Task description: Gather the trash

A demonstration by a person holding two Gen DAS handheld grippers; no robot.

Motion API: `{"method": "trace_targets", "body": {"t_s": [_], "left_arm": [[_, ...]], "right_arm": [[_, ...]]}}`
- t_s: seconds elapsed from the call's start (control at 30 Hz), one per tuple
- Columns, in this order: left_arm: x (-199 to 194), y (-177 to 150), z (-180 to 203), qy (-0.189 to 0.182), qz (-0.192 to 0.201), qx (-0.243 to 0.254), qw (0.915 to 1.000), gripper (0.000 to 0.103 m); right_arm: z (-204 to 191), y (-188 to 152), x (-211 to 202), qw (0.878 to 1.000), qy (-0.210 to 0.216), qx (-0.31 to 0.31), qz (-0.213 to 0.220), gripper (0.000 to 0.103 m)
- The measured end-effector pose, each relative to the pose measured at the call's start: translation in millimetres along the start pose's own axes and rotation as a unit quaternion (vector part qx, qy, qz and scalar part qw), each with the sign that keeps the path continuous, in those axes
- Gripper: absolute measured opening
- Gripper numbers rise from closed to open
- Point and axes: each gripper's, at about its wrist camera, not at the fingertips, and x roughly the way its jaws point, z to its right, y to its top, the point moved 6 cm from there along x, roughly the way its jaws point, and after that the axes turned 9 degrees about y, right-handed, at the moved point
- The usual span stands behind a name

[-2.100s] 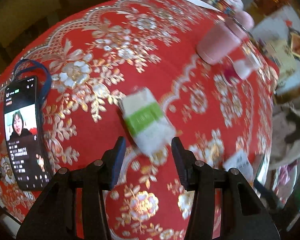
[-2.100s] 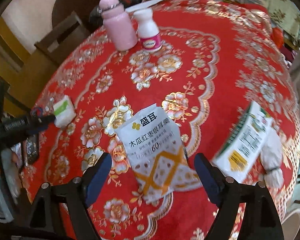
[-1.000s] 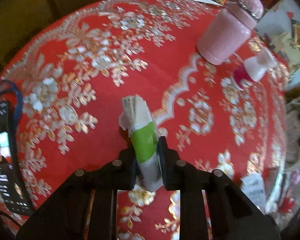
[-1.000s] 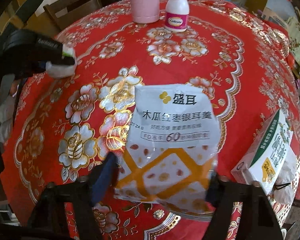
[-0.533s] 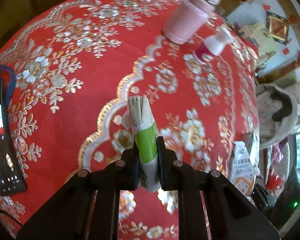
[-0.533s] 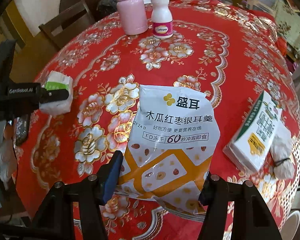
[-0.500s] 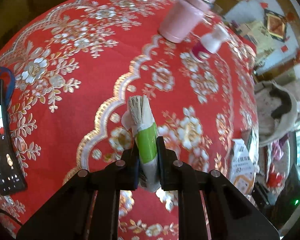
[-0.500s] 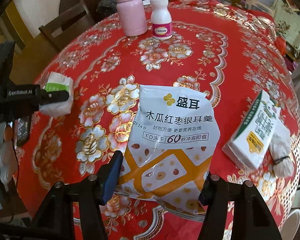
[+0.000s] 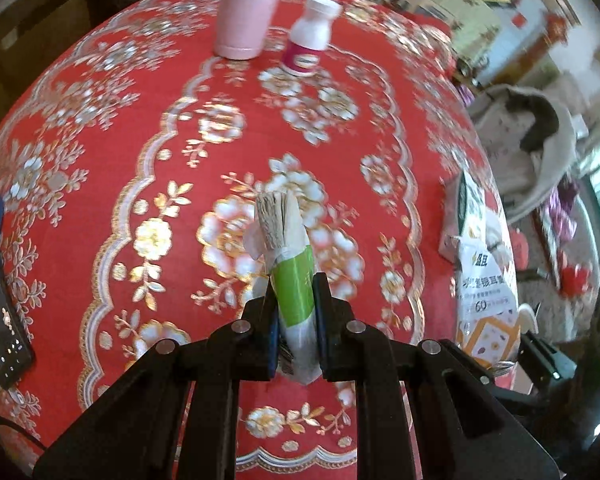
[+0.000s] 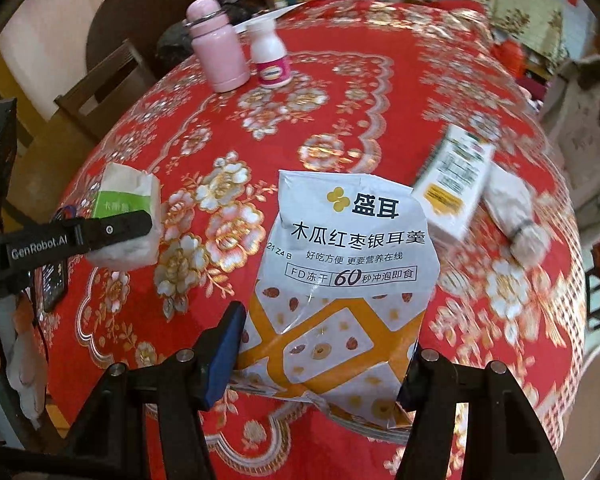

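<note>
A white tissue pack with a green band (image 9: 288, 264) stands upright between the pads of my left gripper (image 9: 294, 312), which is shut on it above the red tablecloth (image 9: 140, 128). In the right wrist view the same pack (image 10: 128, 200) shows at the left, with one black finger across it. My right gripper (image 10: 320, 356) is shut on a crinkled white and orange snack pouch (image 10: 348, 256), one pad on each side edge of its lower half. The pouch is held off the cloth and hides the table behind it.
A pink flask (image 10: 218, 56) and a white pill bottle (image 10: 270, 60) stand at the far side. A white and green carton (image 10: 454, 184) and a tied white bag (image 10: 516, 212) lie at the right. A phone (image 9: 0, 312) lies at the left edge. A wooden chair (image 10: 104, 84) stands beyond the table.
Both grippers, open around their items two seconds ago, have shut on them. Since then each has risen, rolled and moved across the table with its item.
</note>
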Motion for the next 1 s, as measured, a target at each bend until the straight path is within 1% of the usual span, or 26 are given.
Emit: {"method": "trace_targets", "body": {"t_s": [0.2,0.53,0.73,1.0], "left_arm": [[-6,-16,29,0.003,0.008,0.048,0.9988,0.012],[-13,-36,84,0.005,0.015,0.101,0.9947,0.012],[-15,-51,126,-0.013,0.011,0.132,0.9911,0.012],[-17,-72,194,-0.049,0.002,0.185,0.9815,0.012]], "right_arm": [[19,-17,-22,0.999,-0.012,0.036,0.019,0.061],[46,-37,-53,0.997,-0.027,0.060,0.040,0.061],[76,-52,-76,0.994,-0.042,0.087,0.051,0.061],[121,-81,-112,0.987,-0.071,0.131,0.064,0.061]]}}
